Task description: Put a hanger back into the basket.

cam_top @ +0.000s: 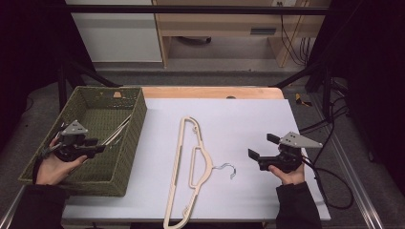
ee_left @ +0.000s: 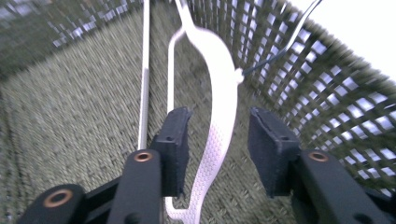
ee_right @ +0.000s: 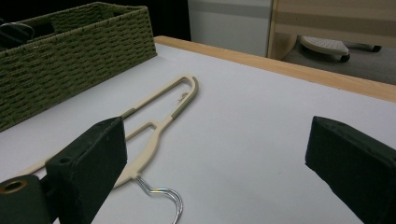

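Observation:
My left gripper (cam_top: 100, 147) reaches into the green woven basket (cam_top: 138, 124) at the table's left. A white hanger (ee_left: 222, 93) lies in the basket and passes between the two black pads (ee_left: 177, 140); it runs close to the left pad with a clear gap to the right one, so the gripper (ee_left: 219, 126) is open. A beige hanger (cam_top: 184, 162) with a metal hook (cam_top: 227, 169) lies flat mid-table. My right gripper (cam_top: 262, 146) hovers to its right, wide open and holding nothing. In the right gripper view the beige hanger (ee_right: 159, 121) lies ahead of the gripper (ee_right: 219, 154).
A white sheet (cam_top: 248, 119) covers the table, with a wooden strip (cam_top: 210, 92) along its far edge. Black cables (cam_top: 329, 186) trail off the right side. The basket's wall (ee_right: 70, 56) stands at the left in the right gripper view. Wooden furniture (cam_top: 224, 24) stands beyond the table.

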`<state>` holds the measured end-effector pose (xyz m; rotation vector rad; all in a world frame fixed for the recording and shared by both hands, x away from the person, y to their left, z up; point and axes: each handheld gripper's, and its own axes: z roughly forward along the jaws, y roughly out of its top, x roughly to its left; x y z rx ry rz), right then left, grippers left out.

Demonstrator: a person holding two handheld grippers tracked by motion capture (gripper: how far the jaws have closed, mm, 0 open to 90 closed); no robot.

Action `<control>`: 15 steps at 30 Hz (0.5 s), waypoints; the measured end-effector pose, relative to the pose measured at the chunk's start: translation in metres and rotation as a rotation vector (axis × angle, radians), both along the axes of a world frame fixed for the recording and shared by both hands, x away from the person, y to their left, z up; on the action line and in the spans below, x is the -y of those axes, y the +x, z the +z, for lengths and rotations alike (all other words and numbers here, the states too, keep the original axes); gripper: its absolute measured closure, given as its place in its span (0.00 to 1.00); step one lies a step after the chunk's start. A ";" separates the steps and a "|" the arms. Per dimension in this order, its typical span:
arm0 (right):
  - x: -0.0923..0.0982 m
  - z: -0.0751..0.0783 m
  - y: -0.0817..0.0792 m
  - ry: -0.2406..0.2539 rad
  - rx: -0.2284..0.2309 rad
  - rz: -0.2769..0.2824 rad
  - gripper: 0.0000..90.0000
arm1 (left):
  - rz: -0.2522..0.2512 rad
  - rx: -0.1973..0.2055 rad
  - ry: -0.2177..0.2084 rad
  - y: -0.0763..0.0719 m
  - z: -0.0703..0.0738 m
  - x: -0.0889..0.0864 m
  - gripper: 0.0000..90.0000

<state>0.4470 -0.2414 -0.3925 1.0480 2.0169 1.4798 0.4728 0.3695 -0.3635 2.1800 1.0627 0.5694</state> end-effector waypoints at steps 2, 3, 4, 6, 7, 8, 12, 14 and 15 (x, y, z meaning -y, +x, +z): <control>-0.001 0.001 0.000 0.004 0.001 0.007 0.07 | 0.010 0.046 -0.055 -0.006 0.008 -0.001 0.58; -0.001 0.001 -0.001 0.004 0.003 0.011 0.07 | 0.016 0.090 -0.102 -0.012 0.018 -0.002 0.53; -0.001 0.001 -0.001 0.004 0.003 0.011 0.07 | 0.016 0.090 -0.102 -0.012 0.018 -0.002 0.51; -0.003 0.002 -0.001 0.002 0.001 0.024 0.07 | 0.019 0.161 -0.187 -0.020 0.030 0.003 0.45; -0.003 0.002 -0.001 0.002 0.001 0.024 0.07 | 0.019 0.161 -0.187 -0.020 0.030 0.003 0.42; -0.004 0.001 -0.001 -0.001 0.003 0.029 0.07 | 0.011 0.202 -0.216 -0.025 0.036 0.008 0.38; -0.006 0.001 -0.001 -0.004 0.008 0.035 0.07 | -0.003 0.244 -0.259 -0.031 0.044 0.020 0.30; -0.006 0.001 0.000 -0.006 0.005 0.040 0.07 | -0.009 0.274 -0.273 -0.035 0.048 0.029 0.25; -0.007 0.000 0.000 -0.011 -0.001 0.047 0.07 | -0.014 0.287 -0.285 -0.037 0.050 0.033 0.21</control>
